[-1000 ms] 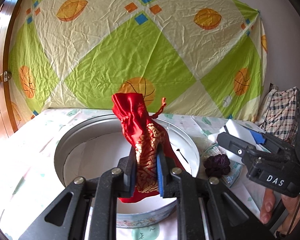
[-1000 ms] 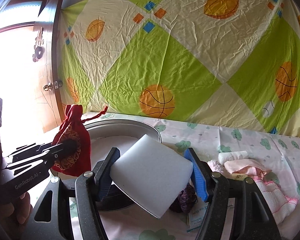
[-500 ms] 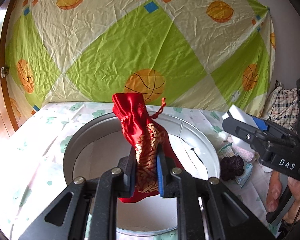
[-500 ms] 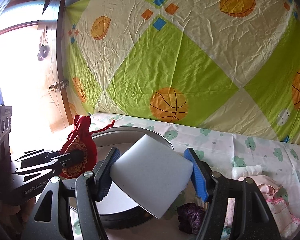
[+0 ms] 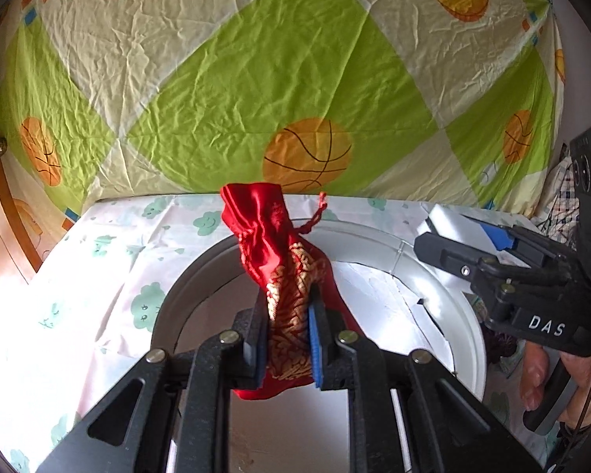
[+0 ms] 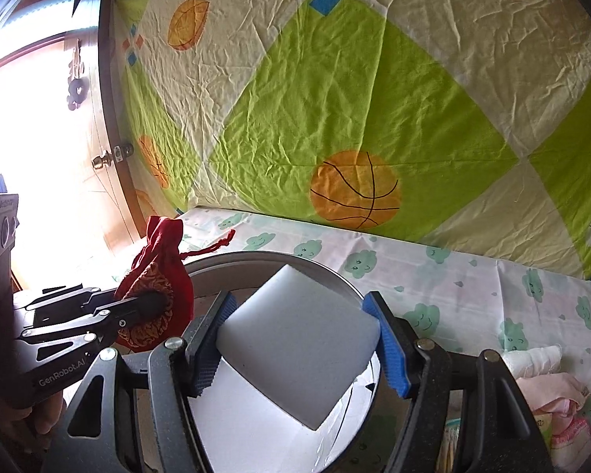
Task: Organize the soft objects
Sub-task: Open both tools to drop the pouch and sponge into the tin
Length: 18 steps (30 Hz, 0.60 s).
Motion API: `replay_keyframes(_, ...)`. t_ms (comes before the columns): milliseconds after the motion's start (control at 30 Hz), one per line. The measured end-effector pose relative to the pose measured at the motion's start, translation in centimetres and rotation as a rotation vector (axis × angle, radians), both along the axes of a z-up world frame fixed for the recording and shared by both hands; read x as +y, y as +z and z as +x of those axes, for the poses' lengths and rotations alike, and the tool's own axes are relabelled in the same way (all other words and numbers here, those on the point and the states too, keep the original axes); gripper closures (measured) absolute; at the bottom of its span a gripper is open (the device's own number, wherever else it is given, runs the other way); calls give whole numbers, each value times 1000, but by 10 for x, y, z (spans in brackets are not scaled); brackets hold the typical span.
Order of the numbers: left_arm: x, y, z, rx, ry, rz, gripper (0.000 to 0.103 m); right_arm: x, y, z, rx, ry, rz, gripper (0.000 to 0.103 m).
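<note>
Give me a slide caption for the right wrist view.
Right gripper holds a white foam block over the round tin; left gripper holds a red pouch.

Red drawstring pouch (image 5: 283, 276) upright, white foam block (image 6: 299, 347) tilted, apparently above round tin (image 5: 445, 276).

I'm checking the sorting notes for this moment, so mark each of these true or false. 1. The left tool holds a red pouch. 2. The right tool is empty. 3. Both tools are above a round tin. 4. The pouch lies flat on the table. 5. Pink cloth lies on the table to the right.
1. The left tool holds a red pouch: true.
2. The right tool is empty: false; it grips a white foam block.
3. Both tools are above a round tin: true.
4. The pouch lies flat on the table: false; it is held up in the air.
5. Pink cloth lies on the table to the right: true.
</note>
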<state>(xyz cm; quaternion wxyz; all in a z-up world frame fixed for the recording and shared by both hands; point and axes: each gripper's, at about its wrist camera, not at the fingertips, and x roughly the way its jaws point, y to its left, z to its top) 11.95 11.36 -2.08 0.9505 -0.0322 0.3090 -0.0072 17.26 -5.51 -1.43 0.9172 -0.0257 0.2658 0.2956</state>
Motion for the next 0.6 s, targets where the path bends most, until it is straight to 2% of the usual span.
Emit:
replay_keyframes(167,14,-8,18,69,14,-8,88,14,-13,21,40,5,-30,34)
replay_keyframes(367,20,-15,26,103,19,-2,88,24,-27,36,79,15,-66,34)
replay_keyframes(533,23,-19,30,125,25,6,88,28,-27,39,88,29,-77,33)
replay_keyframes(600,23,-21,31,131,37,18,76,31,-28,41,97,38,-89,28)
